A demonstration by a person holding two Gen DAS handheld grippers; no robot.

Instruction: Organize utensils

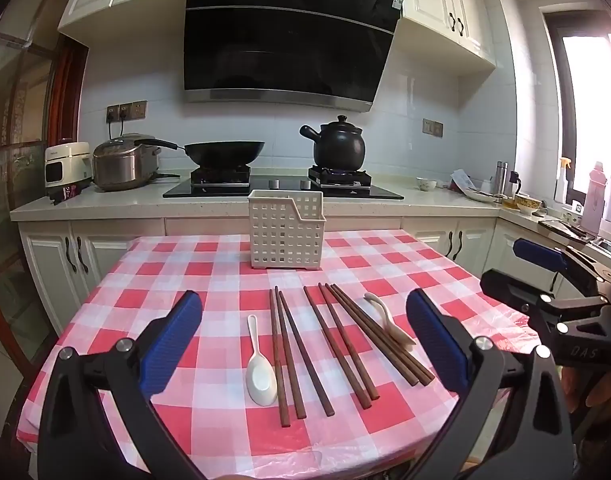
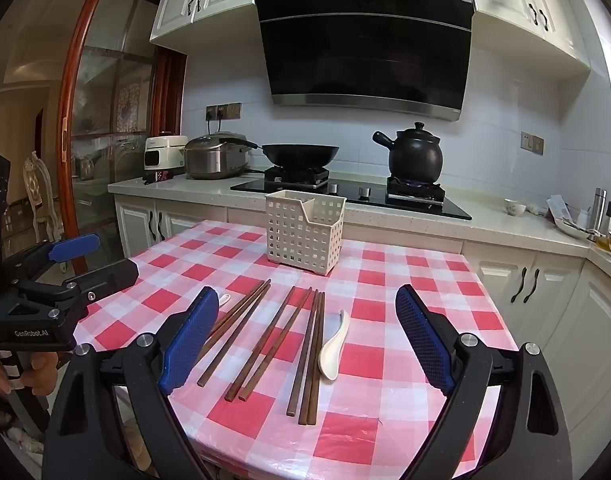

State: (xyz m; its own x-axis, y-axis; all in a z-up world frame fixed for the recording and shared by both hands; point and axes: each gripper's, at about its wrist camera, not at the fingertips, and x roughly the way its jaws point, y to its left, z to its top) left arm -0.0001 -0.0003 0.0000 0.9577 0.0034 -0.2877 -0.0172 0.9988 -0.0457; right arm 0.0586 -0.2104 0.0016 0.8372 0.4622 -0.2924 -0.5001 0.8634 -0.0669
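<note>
A: Nearest the lens, left gripper (image 1: 304, 336): blue fingers (image 1: 173, 344) spread wide, nothing between them. It hangs over the near edge of the table (image 1: 153, 276), tipped slightly down.

B: Right gripper (image 2: 307, 334)?

A: Same. Fingers (image 2: 425, 340) splayed apart, nothing pinched, above the near edge. From the left wrist view it shows at the right margin (image 1: 517, 268), jaws apart there too.

B: Utensils?

A: All lying flat on the red-and-white checked cloth, between the grippers and the basket (image 1: 285, 232). Left wrist view: a white spoon (image 1: 259, 372) on the left, bowl toward the near side. Just right of it, brown chopsticks (image 1: 289, 352) in loose groups fanning out toward the near right. A second spoon (image 1: 387, 322) on the far right, touching or just beside the outermost sticks; cannot tell which.

B: The basket?

A: White plastic lattice, upright, at the far middle of the table, well apart from the chopsticks. Nothing seen through its holes.

B: Background?

A: Counter behind the table, a wok (image 1: 225, 152) on the left burner, a black pot (image 1: 337, 144) on the right one.
</note>
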